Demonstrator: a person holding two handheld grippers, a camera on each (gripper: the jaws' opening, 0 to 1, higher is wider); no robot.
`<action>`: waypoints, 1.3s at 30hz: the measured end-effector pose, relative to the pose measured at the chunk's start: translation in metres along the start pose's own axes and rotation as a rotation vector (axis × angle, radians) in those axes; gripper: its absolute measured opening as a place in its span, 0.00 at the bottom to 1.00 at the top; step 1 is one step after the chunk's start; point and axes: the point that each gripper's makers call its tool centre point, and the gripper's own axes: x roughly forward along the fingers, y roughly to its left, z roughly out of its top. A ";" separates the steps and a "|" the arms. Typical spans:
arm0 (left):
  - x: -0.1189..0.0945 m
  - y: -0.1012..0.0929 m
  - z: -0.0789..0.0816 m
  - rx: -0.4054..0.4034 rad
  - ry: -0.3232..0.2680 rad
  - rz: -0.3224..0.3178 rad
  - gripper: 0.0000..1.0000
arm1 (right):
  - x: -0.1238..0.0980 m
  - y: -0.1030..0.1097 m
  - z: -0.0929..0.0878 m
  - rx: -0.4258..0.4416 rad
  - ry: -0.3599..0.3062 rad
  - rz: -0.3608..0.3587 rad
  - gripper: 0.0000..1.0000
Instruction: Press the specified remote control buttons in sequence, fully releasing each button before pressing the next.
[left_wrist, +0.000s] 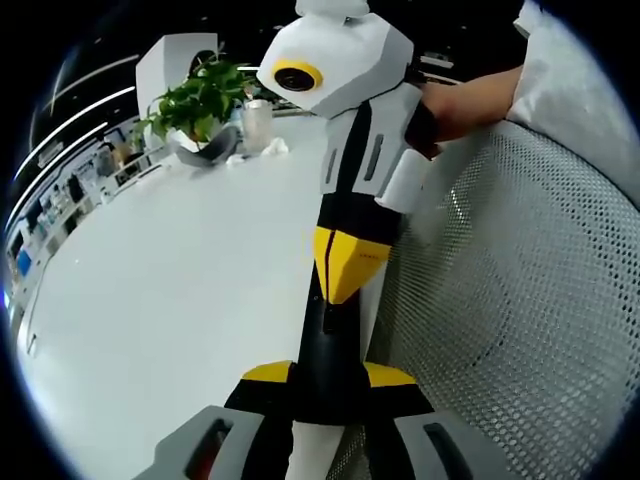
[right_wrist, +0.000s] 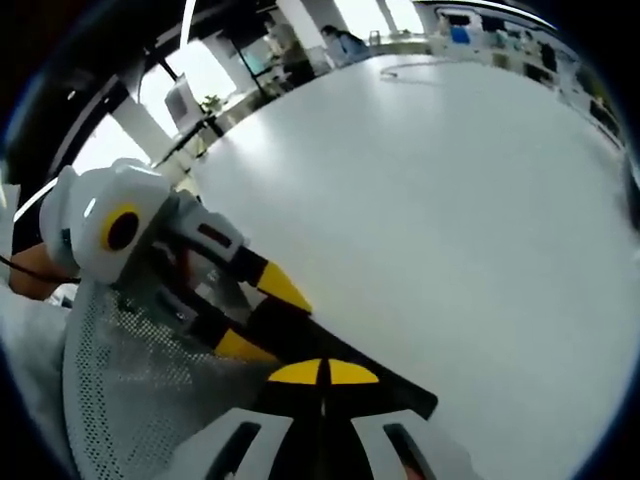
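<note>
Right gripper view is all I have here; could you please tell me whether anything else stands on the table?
Observer: Yes, the left gripper view shows a potted plant at the far end of the white table.
Operator: Thank you. Is anything next to it?
Observer: A pale cup stands just beside the plant, on its right in that view.

remote (left_wrist: 325, 360) on table (left_wrist: 170, 300) edge | plant (left_wrist: 200, 100) — far end
</note>
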 end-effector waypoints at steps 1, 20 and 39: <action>0.000 0.000 0.000 0.000 0.000 0.000 0.24 | 0.000 0.000 0.000 0.003 0.000 0.001 0.00; 0.001 0.000 0.000 0.000 0.000 0.000 0.24 | 0.001 0.012 -0.009 0.009 0.067 0.053 0.00; 0.001 0.000 0.000 -0.001 -0.002 0.002 0.24 | -0.002 0.005 -0.008 0.032 0.055 0.033 0.00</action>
